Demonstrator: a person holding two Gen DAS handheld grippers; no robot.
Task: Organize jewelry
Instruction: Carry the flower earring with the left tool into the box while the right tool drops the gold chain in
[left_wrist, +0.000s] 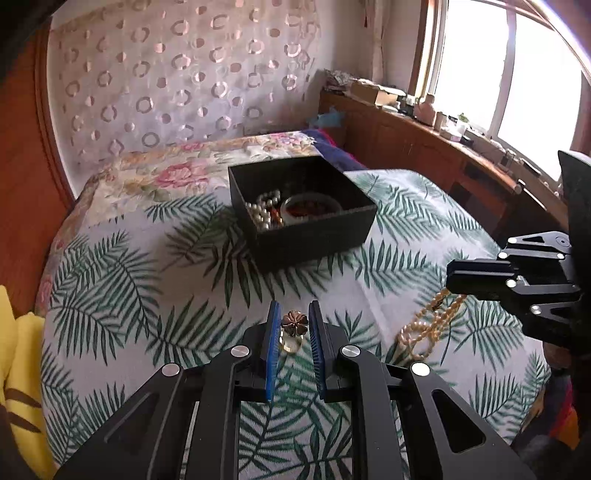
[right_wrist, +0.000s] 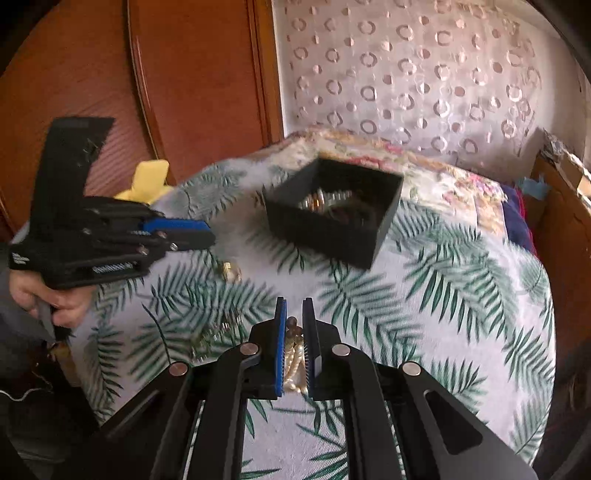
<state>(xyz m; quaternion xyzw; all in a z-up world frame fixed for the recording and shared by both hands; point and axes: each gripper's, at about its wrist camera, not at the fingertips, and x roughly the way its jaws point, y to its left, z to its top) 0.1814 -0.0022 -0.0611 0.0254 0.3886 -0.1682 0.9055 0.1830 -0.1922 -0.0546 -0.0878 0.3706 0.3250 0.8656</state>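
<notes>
My left gripper (left_wrist: 291, 314) is shut on a gold ring (left_wrist: 291, 325) with a dark flower top, held above the leaf-print bedspread (left_wrist: 147, 295). My right gripper (right_wrist: 294, 314) is shut on a cream pearl necklace (right_wrist: 295, 363). In the left wrist view the right gripper (left_wrist: 448, 278) comes in from the right, and the necklace (left_wrist: 428, 321) dangles from it down to the bed. In the right wrist view the left gripper (right_wrist: 210, 238) is at the left, and the gold ring (right_wrist: 231, 271) shows just below its tips. A black open box (left_wrist: 314, 236) (right_wrist: 321, 236) sits farther back and holds pearls and a bangle.
A yellow cloth (left_wrist: 18, 350) (right_wrist: 147, 181) lies at the bed's left edge against wooden panelling (right_wrist: 203, 92). A wooden ledge (left_wrist: 424, 133) with clutter runs under the window on the right. A hand (right_wrist: 59, 299) holds the left gripper. Something small and gold (right_wrist: 218, 332) lies blurred on the bedspread.
</notes>
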